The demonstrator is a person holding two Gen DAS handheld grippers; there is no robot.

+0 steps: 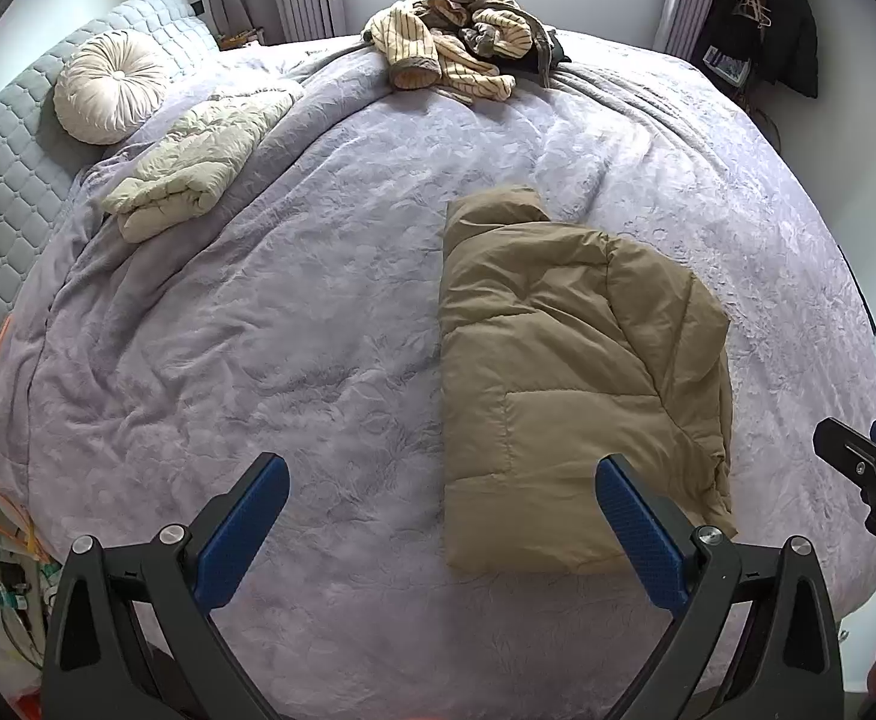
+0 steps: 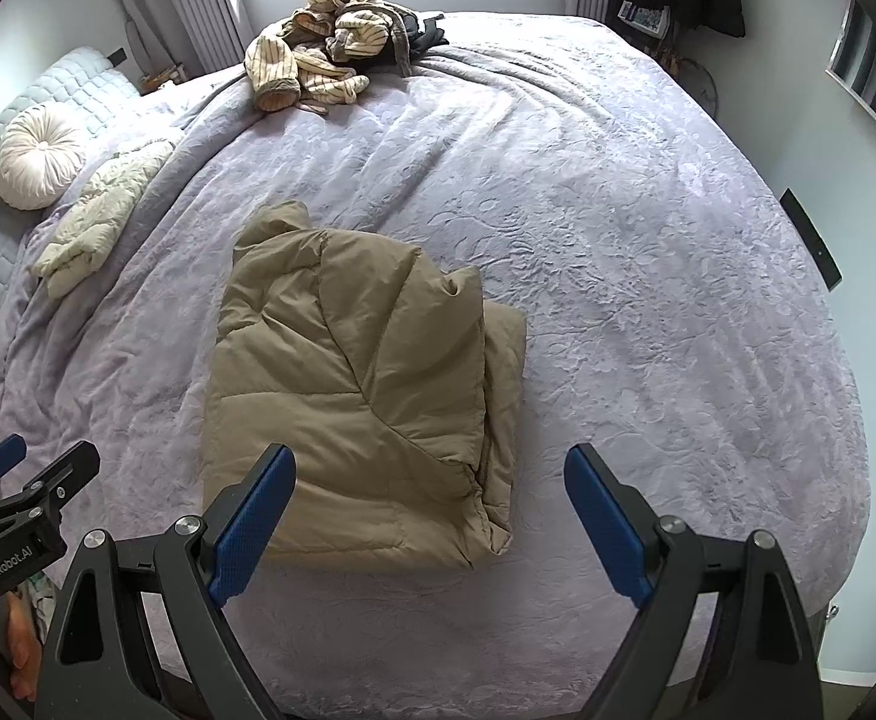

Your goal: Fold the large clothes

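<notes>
Your tan puffer jacket point(image 1: 564, 372) lies folded on the lilac bedspread point(image 1: 294, 324), just beyond both tongs. Your left tongs point(image 1: 441, 516) hover spread wide at the jacket's near left corner, holding nothing. Your right tongs point(image 2: 429, 519) gape empty over the jacket's near right corner, touching no cloth
</notes>
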